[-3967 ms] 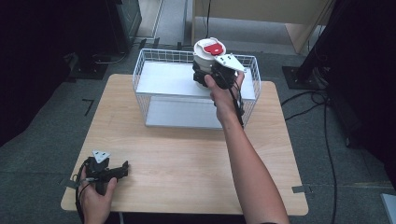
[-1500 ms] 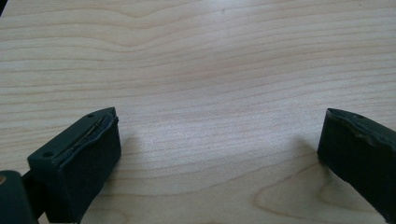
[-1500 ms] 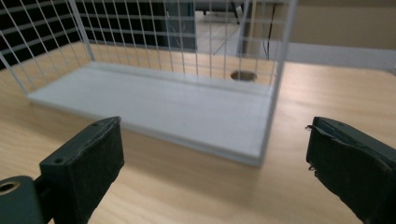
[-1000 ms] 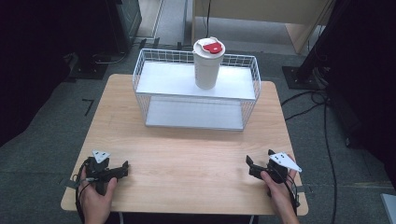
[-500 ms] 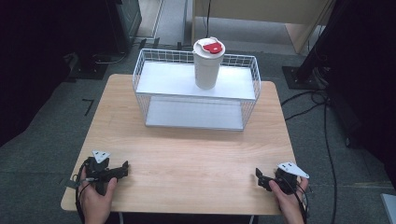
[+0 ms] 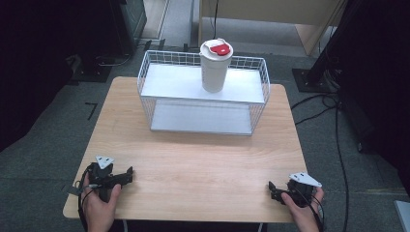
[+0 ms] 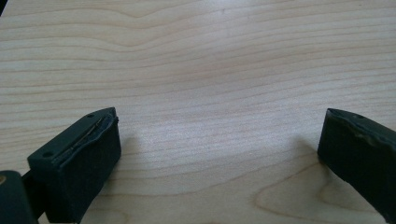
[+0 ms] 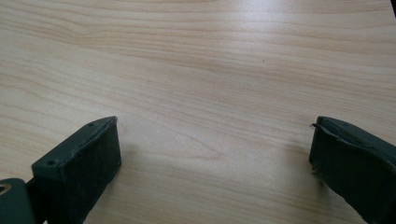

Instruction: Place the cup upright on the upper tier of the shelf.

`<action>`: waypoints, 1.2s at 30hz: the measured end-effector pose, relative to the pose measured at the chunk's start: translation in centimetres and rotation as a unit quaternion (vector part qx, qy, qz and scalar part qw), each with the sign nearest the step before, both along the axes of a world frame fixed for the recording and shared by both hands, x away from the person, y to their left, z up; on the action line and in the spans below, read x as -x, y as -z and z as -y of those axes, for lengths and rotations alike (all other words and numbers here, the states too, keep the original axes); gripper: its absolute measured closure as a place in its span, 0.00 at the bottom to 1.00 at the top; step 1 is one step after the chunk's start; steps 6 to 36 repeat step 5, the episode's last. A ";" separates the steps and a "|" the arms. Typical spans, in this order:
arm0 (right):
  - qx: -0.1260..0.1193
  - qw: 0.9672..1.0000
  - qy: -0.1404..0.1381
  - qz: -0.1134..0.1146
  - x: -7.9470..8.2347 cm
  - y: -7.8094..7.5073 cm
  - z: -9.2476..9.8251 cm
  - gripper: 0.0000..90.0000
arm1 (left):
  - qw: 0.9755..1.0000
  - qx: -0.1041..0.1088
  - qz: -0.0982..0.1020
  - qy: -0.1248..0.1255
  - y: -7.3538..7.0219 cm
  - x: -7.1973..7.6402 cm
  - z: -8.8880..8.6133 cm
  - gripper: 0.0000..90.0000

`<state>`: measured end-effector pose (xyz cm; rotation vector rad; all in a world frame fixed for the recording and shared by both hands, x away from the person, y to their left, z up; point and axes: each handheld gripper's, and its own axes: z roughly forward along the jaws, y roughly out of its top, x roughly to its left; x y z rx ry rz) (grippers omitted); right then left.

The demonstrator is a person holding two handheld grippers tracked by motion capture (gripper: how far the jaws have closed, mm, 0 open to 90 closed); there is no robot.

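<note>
High view looks forward and down over the whole table (image 6: 203, 159); both gripper views sit close above its wood, facing along it.

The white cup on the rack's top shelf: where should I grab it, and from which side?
Probably grip the white cup around its mid-body from the front, jaws horizontal: it stands upright, its straight wall is exposed above the wire rack rim, and the lid looks less secure.

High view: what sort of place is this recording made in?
Probably a lab or studio set up for recording, not a home. A lone wooden table stands on grey carpet with cables trailing across it, dark equipment stands around it, and a white wire rack holds one lidded cup.
</note>
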<state>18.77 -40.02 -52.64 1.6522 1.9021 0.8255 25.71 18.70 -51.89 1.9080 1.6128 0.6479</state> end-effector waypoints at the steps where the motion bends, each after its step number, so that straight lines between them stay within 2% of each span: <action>1: 0.000 1.000 -0.001 0.000 0.1 0.0 0.1 0.02 | 1.000 0.000 0.000 0.000 0.0 0.0 0.0 0.00; 4: -0.001 1.000 0.006 0.000 0.2 0.0 0.2 0.02 | 1.000 0.000 0.000 0.000 0.0 0.0 0.0 0.00; 36: -0.001 1.000 0.006 0.000 0.2 0.0 0.2 0.02 | 1.000 0.000 0.000 0.000 0.0 0.0 0.0 0.00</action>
